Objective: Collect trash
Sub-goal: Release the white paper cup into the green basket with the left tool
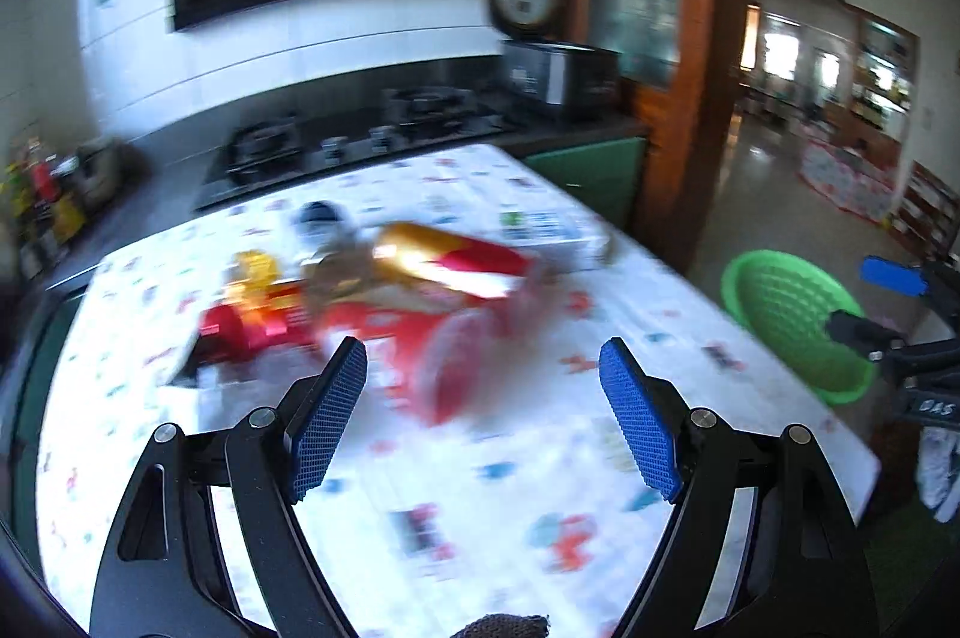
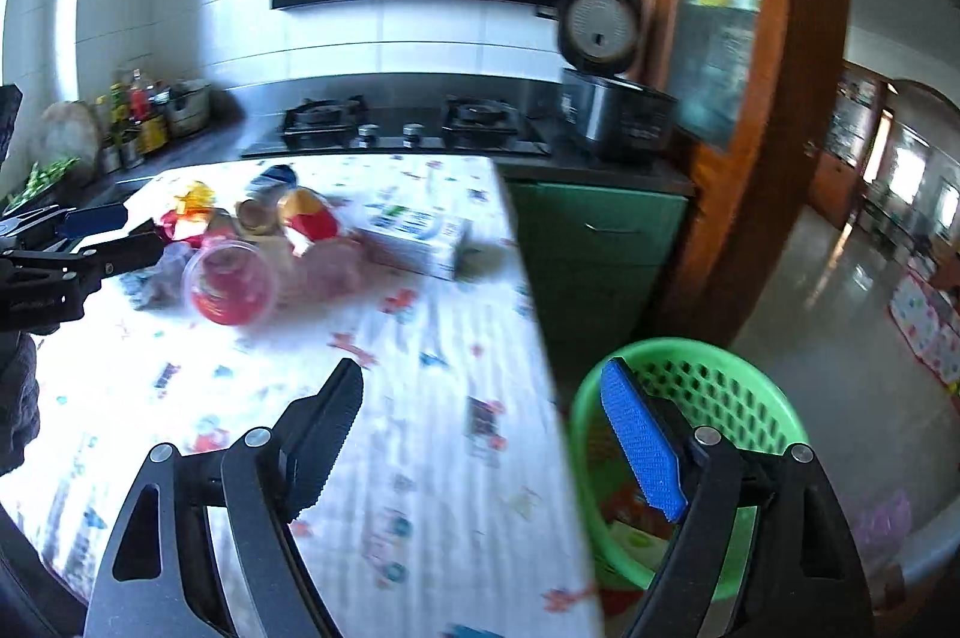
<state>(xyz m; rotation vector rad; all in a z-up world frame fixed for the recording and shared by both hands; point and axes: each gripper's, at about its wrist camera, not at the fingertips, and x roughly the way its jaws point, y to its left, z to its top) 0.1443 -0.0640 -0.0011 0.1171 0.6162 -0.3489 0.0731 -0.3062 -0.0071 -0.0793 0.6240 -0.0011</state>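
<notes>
I hold both grippers — left gripper [image 1: 483, 419], right gripper [image 2: 483, 443] — spread and empty. The trash pile [image 2: 252, 248] waits on the table [image 2: 420, 458]; the green basket [image 2: 774, 398] sits just beside its edge for easy drops.

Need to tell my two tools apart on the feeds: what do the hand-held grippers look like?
Both look alike. The left hand-held gripper and the right hand-held gripper have black angular linkage arms with silver pivot pins, and flat fingers faced with blue textured pads. A dark knitted sleeve shows behind the left one.
</notes>
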